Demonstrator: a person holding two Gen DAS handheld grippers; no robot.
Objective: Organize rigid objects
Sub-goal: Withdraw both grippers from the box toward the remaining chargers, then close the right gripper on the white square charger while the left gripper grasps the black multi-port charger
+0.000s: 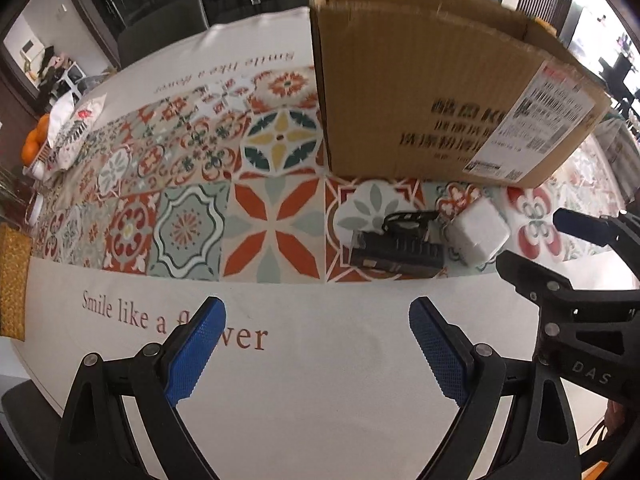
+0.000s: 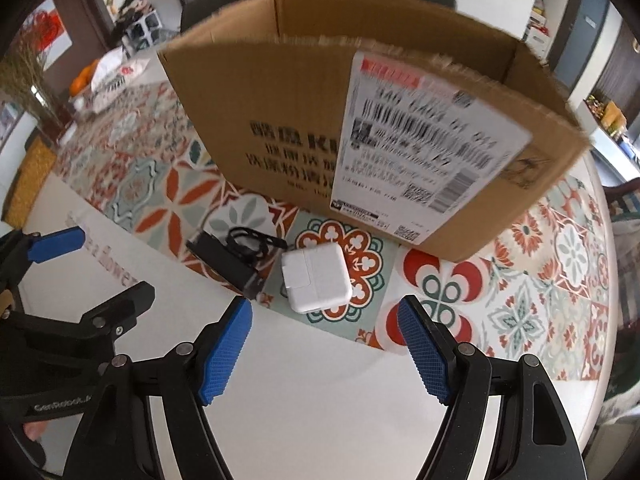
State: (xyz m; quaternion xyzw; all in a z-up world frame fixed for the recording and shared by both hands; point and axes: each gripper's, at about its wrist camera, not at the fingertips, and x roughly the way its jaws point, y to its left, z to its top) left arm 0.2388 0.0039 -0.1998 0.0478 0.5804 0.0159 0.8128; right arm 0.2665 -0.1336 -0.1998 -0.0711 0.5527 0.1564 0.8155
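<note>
A white square power adapter [image 2: 316,278] [image 1: 478,236] lies on the patterned tablecloth, just in front of an open cardboard box [image 2: 360,128] [image 1: 432,92]. Left of the adapter lies a black rectangular device [image 2: 224,262] [image 1: 396,254] with a coiled black cable [image 2: 250,242] [image 1: 406,220] on it. My right gripper [image 2: 324,320] is open with nothing between its blue pads, just short of the adapter. My left gripper [image 1: 318,320] is open and empty over the white cloth border, short and left of the black device. Each gripper shows at the edge of the other's view.
The round table [image 1: 320,380] has a white border with red lettering. At its far left stand oranges [image 1: 34,140], a printed bag [image 1: 76,128] and a yellow woven mat [image 1: 14,280]. Dark chairs [image 1: 160,28] stand behind the table.
</note>
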